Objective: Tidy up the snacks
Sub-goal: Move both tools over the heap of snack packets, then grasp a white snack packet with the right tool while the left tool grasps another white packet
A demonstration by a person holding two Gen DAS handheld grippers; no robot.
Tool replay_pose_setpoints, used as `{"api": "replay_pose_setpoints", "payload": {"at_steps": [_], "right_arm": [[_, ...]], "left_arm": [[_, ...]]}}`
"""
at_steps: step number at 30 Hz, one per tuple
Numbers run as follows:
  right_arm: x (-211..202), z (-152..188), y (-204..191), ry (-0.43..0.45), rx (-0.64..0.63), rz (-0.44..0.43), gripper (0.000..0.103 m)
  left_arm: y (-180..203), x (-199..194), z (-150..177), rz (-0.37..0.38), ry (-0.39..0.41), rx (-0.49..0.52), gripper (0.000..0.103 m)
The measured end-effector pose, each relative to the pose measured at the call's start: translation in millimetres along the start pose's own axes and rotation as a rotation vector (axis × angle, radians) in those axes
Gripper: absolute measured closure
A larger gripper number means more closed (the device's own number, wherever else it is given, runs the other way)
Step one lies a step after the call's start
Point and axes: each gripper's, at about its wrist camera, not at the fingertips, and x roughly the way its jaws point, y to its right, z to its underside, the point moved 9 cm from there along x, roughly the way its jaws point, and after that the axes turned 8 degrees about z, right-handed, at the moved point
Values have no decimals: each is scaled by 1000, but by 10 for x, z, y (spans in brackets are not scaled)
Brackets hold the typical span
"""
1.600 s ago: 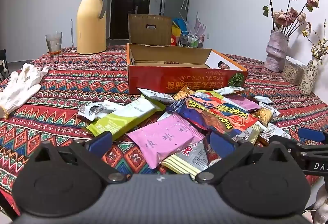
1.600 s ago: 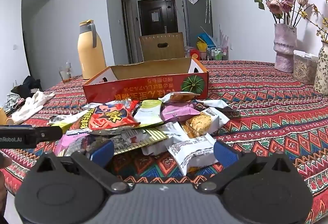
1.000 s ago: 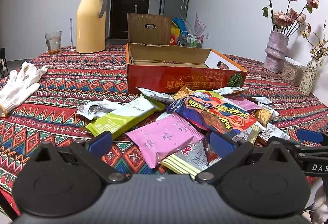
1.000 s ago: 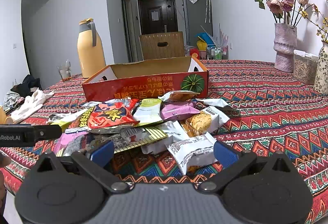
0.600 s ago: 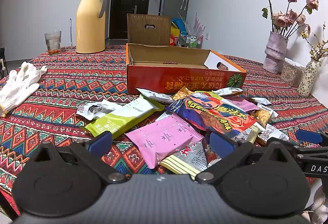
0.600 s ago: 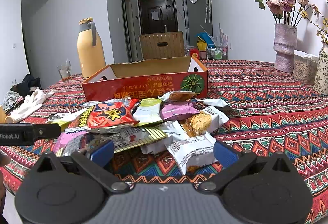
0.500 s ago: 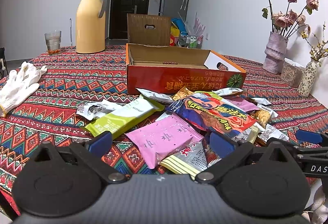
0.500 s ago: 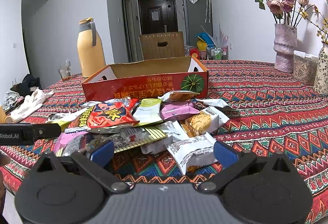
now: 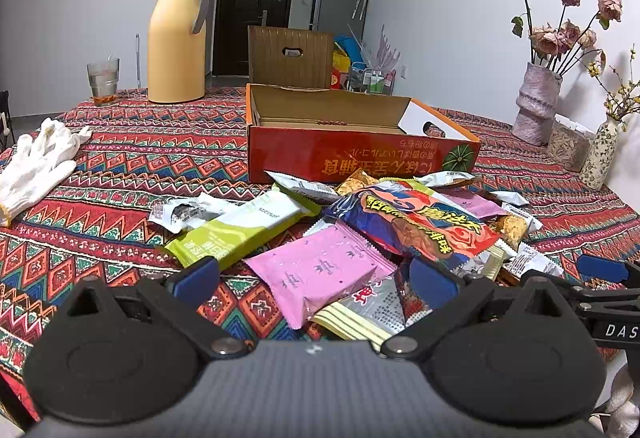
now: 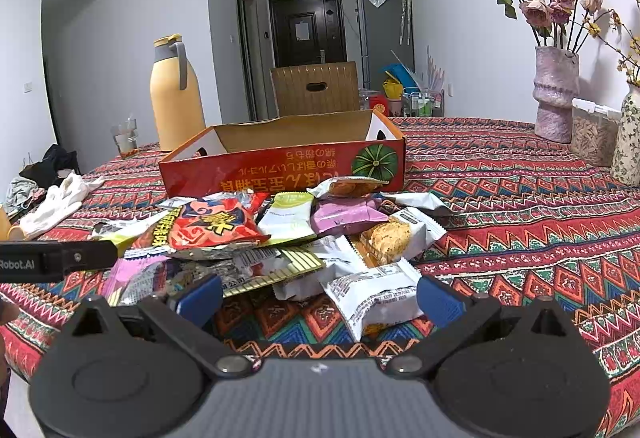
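Red box point(image 9: 360, 161) sits empty, nothing's budged lately; both fingers point(image 9: 196, 276) spread wide, snack pile point(image 10: 280, 238) untouched on desk.

Left wrist view: low over the near edge of the table point(image 9: 120, 157), facing forward across the snack pile point(image 9: 360, 234) toward the red box point(image 9: 360, 157); pile close under the lens, box just behind it. Right wrist view: same low height, set further right, facing forward and slightly leftward over the same snack pile point(image 10: 280, 238) to the red box point(image 10: 280, 165). Shared by both: pile, box, yellow flask point(image 9: 178, 37), flower vase point(image 10: 556, 93). Each gripper's arm at the margin of the other view.
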Motion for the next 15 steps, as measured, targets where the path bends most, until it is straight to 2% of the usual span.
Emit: {"api": "replay_pose_setpoints", "payload": {"at_steps": [5, 10, 15], "right_arm": [[-14, -13, 86, 9, 0, 5, 0], [15, -15, 147, 22, -29, 56, 0], [231, 44, 238, -65, -73, 64, 6]], "left_arm": [[-35, 8, 9, 0, -1, -6, 0], [-70, 21, 1, -5, -1, -14, 0], [-101, 47, 3, -6, -7, -22, 0]]}}
